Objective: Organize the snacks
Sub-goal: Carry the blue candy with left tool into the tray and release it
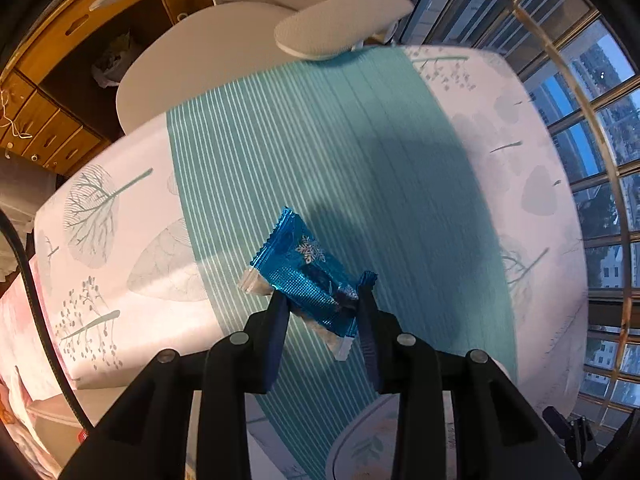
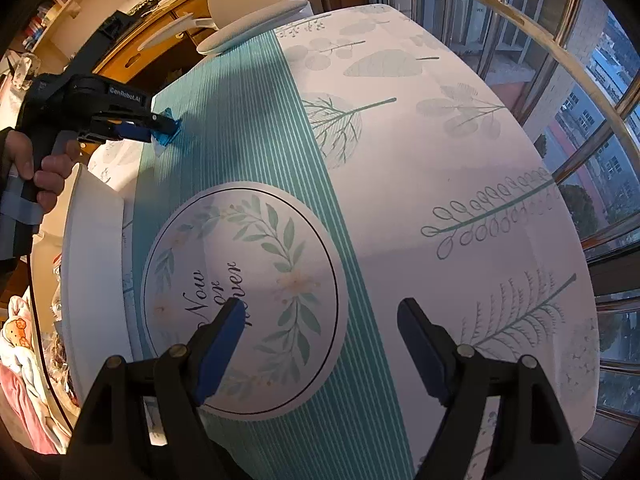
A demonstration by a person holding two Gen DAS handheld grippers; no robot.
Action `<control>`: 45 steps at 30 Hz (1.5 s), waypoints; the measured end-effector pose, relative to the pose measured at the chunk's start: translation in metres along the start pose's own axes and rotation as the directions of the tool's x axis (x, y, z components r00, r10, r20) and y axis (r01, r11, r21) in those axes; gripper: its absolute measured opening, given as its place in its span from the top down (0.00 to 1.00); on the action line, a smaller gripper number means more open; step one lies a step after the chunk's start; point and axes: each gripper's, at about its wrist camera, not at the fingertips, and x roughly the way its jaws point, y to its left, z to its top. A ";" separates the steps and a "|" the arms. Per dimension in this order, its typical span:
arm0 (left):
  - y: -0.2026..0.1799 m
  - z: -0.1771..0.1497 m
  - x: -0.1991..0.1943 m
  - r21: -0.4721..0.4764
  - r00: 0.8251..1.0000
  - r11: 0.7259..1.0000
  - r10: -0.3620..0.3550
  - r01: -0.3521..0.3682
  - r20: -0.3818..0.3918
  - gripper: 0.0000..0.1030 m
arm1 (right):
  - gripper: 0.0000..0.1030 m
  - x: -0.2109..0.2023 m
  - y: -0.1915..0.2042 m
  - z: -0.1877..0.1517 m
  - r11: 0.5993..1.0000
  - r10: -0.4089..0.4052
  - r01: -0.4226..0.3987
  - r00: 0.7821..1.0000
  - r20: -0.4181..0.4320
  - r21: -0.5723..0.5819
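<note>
My left gripper (image 1: 322,300) is shut on a shiny blue snack packet (image 1: 306,270) with a snowflake print and holds it above the teal striped band of the tablecloth (image 1: 320,140). The right wrist view shows the same gripper (image 2: 164,130) at the far left with the blue packet (image 2: 168,132) in its tips. My right gripper (image 2: 320,316) is open and empty, over a round white plate (image 2: 280,240) with a leaf wreath and the words "Now or Never".
A white chair (image 1: 224,52) stands at the far edge of the table. A white container rim (image 2: 96,264) sits left of the plate. Windows (image 1: 592,128) run along the right side. Wooden drawers (image 1: 48,128) are at the left.
</note>
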 end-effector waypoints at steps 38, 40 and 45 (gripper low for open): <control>0.074 -0.289 -0.192 -0.110 0.973 0.977 -0.163 0.182 0.163 0.69 | 0.09 -0.130 0.096 -0.099 0.996 -0.005 -0.014 0.973 0.230 0.084; 0.075 -0.301 -0.187 -0.111 0.976 0.979 -0.155 0.173 0.152 0.69 | 0.08 -0.136 0.099 -0.109 0.997 -0.004 -0.014 0.969 0.248 0.074; 0.071 -0.329 -0.183 -0.136 0.977 0.975 -0.156 0.175 0.143 0.67 | 0.05 -0.144 0.102 -0.122 0.999 0.017 -0.026 0.966 0.256 0.032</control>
